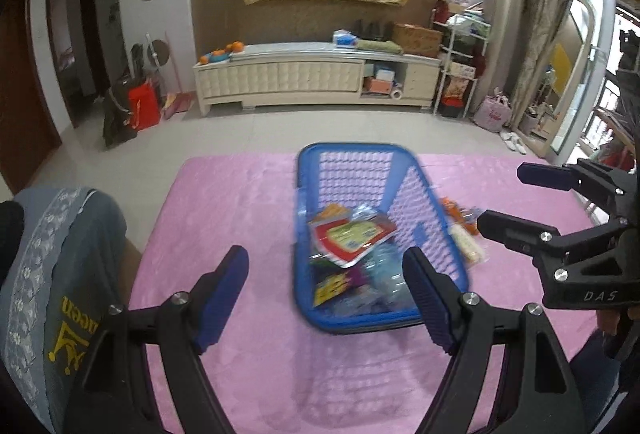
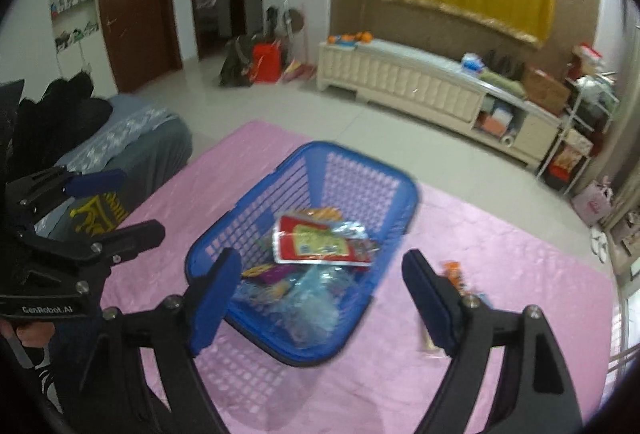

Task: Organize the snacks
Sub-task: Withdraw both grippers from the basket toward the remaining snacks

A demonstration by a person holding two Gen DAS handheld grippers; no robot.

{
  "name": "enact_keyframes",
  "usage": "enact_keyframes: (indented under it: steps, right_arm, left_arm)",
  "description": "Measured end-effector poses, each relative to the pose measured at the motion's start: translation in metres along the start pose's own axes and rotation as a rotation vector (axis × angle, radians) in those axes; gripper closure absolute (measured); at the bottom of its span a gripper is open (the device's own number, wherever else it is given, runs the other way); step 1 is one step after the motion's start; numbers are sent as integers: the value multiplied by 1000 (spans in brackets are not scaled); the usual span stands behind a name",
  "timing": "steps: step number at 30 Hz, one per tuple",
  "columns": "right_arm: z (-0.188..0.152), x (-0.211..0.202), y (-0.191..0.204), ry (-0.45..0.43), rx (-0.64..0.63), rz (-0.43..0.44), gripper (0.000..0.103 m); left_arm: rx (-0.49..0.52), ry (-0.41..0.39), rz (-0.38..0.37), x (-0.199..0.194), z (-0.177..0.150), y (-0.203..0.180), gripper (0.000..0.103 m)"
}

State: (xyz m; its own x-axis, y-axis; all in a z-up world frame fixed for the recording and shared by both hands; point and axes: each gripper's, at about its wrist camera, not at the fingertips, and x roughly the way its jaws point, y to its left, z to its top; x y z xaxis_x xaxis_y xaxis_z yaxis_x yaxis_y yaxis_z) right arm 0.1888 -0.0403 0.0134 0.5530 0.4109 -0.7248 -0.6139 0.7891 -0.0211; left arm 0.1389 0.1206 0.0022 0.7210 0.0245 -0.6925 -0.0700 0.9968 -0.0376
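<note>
A blue plastic basket [image 1: 304,202] stands on the pink mat [image 1: 224,202]; it also shows in the right wrist view [image 2: 248,210]. Several snack packets lie in it, a red and yellow packet [image 1: 352,238] on top, also in the right wrist view [image 2: 316,244]. Loose snacks lie on the mat right of the basket: an orange packet [image 2: 454,272] and a pale packet [image 1: 468,244]. My left gripper [image 1: 326,288] is open and empty above the basket's near end. My right gripper [image 2: 316,296] is open and empty over the basket; it also shows in the left wrist view [image 1: 516,198].
A grey cushion with yellow print [image 1: 68,274] lies at the mat's left edge. A white low cabinet [image 1: 316,74] stands against the far wall, with a red bag [image 1: 144,106] and a wire rack [image 1: 460,66] beside it. Tiled floor surrounds the mat.
</note>
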Motion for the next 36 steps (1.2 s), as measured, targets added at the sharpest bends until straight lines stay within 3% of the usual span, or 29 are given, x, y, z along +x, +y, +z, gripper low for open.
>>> enact_keyframes:
  steps: [7, 15, 27, 31, 36]
  right_arm:
    - [-16, -34, -47, -31, 83, -59, 17]
    - [-40, -63, -95, -64, 170, -135, 17]
    - [-84, -67, -163, -42, 297, -193, 17]
    - [-97, -56, -185, -28, 334, -246, 17]
    - [-116, -26, -215, 34, 387, -238, 17]
  left_arm:
    - [62, -60, -74, -8, 21, -54, 25]
    - [139, -59, -121, 0, 30, -110, 22]
    - [235, 26, -152, 51, 29, -191, 22]
    - [227, 49, -129, 80, 27, -207, 22]
    - [195, 138, -130, 127, 20, -223, 22]
